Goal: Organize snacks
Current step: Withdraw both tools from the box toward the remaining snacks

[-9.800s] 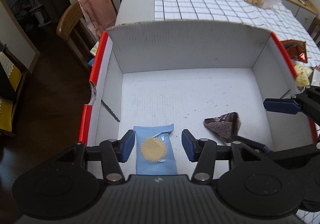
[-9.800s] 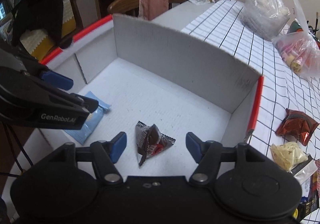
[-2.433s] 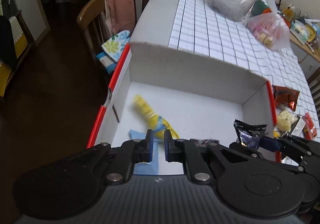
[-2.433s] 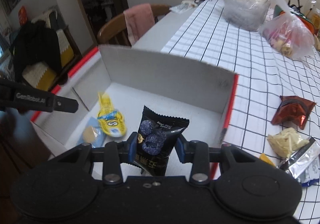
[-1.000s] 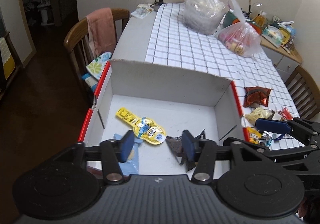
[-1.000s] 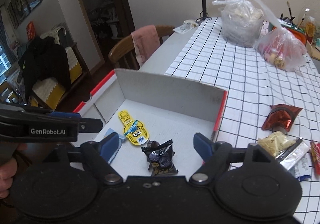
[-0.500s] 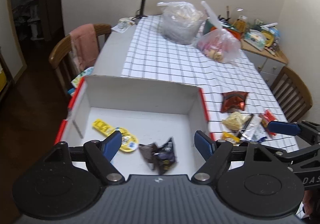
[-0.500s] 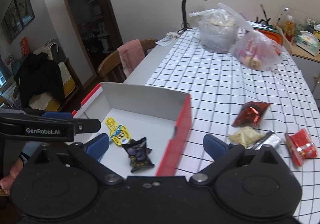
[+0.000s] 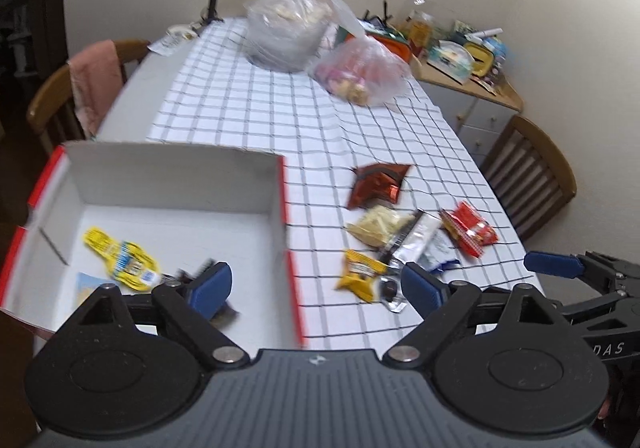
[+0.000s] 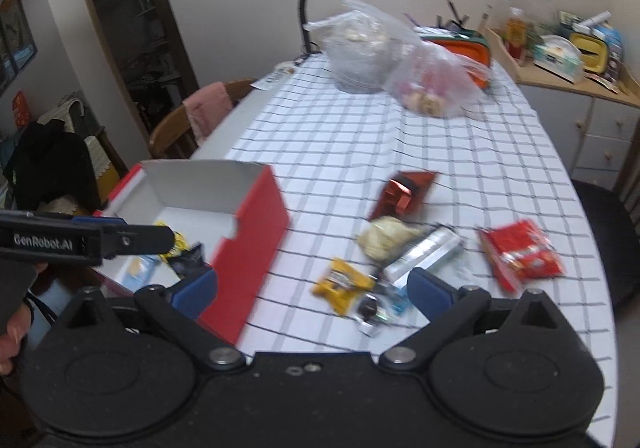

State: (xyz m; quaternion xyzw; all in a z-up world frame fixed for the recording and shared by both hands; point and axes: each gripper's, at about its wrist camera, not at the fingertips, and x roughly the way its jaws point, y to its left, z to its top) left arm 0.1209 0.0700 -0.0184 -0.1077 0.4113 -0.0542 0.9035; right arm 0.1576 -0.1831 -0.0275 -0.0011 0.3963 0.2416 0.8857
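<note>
Left wrist view: the red-edged box (image 9: 282,204) shows its white floor, holding a yellow packet (image 9: 122,260) and a pale blue packet (image 9: 86,286); the right wrist view shows chiefly its red outer wall. Both views: loose snacks lie on the checked tabletop (image 9: 256,112). Left gripper (image 9: 316,284) and right gripper (image 10: 312,288) both have their fingers wide apart, holding nothing. A small yellow snack (image 10: 342,284) lies between the right fingers, beyond their tips.

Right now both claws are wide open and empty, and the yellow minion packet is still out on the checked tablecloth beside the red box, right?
Not quite. The yellow minion packet lies inside the red box, as the left wrist view shows. The rest holds: the left claw and right claw are both wide open and empty.
</note>
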